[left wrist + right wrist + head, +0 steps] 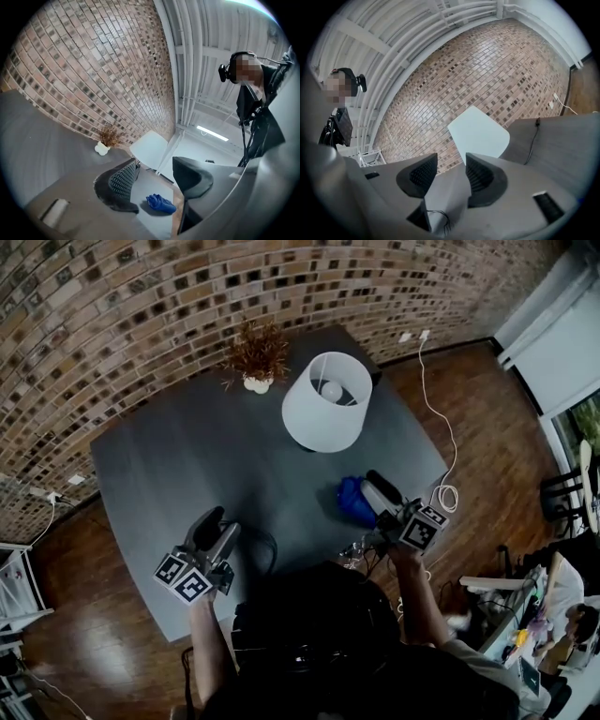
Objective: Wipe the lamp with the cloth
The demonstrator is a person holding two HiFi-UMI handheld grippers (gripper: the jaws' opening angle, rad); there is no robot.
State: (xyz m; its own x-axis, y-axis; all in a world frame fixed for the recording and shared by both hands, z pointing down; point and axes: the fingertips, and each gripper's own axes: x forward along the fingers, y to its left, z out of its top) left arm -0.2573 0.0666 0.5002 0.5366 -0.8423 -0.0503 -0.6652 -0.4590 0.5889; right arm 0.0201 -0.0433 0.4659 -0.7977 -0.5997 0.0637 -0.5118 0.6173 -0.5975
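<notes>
The lamp (323,402), with a white shade and its bulb showing from above, stands at the far right of the dark grey table (178,456). A crumpled blue cloth (351,502) lies on the table near its front right edge. My right gripper (377,486) hovers beside and partly over the cloth, open and empty. In the right gripper view the gripper (451,176) points at the lamp shade (480,132). My left gripper (212,521) is open over the table's front left. The left gripper view shows its jaws (157,180) empty, with the cloth (161,204) and shade (150,149) beyond.
A small white pot of dried plants (256,357) stands at the table's far edge, left of the lamp. A white cable (442,432) runs along the wooden floor on the right. A black cable (265,542) lies near the table's front edge. A person sits at the lower right (572,620).
</notes>
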